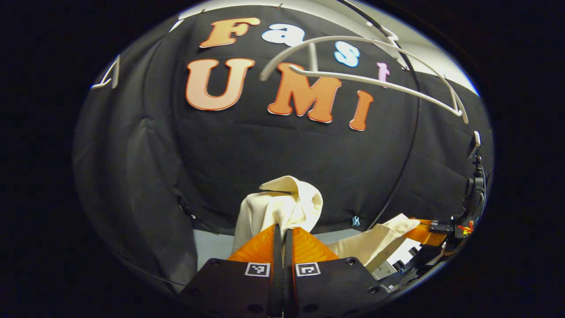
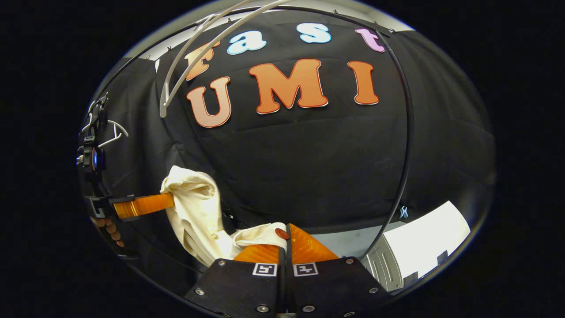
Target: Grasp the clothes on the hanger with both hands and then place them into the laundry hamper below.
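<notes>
Black backdrop; both tongs, left [image 1: 283,229] & right [image 2: 284,232], clenched on cream garment [image 1: 282,207]; hanger [image 1: 375,79] bare overhead; right view: button [image 2: 281,233].

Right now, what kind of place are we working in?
Likely a staged recording booth, not a home: black cloth wall behind, a bare white plastic hanger overhead, and both grippers holding a cream fabric garment.

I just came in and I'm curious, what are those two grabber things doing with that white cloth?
A person is holding a gripper in each hand, and both are pinching a cream garment. The left gripper is shut on one bunch of it, and the right gripper is shut on another part. The white hanger above is bare, so the garment is already off it and hangs stretched between the two grippers.
</notes>
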Demonstrator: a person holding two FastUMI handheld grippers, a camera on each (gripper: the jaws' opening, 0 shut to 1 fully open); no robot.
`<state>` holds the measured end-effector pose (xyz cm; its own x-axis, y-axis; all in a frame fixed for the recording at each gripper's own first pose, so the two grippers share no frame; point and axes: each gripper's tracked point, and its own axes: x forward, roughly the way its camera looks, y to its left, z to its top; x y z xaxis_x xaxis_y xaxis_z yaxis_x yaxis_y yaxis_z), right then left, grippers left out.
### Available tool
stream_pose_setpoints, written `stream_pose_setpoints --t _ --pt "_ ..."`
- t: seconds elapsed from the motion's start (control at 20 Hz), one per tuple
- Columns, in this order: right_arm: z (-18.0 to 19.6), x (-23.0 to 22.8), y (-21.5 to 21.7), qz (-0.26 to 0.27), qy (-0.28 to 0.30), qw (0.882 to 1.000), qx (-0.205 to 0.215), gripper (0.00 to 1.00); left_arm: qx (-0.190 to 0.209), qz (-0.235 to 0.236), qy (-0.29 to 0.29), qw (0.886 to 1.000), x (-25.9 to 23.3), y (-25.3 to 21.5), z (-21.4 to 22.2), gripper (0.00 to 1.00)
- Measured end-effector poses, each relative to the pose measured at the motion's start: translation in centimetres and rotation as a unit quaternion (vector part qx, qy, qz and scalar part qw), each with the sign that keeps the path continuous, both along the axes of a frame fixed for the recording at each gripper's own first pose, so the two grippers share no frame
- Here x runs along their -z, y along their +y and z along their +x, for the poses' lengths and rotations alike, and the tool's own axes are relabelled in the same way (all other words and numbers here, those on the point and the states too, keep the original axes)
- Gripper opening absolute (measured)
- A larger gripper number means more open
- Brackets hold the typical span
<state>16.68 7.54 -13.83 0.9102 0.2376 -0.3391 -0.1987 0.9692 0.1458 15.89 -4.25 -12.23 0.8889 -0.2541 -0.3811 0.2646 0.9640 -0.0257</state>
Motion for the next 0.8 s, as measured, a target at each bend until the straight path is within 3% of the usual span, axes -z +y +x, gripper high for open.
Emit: stream_pose_setpoints --t 0.25,0.8 --pt "-0.5 0.6 -0.7 0.004 0.007 1.0 0.007 0.0 0.043 0.003 0.023 0.999 1.5 -4.0 -0.9 0.07" --pt "-0.9 4.7 -1.4 0.004 0.06 0.998 0.01 0.0 0.057 -0.001 0.107 0.993 7.0 -6.4 -2.1 0.07"
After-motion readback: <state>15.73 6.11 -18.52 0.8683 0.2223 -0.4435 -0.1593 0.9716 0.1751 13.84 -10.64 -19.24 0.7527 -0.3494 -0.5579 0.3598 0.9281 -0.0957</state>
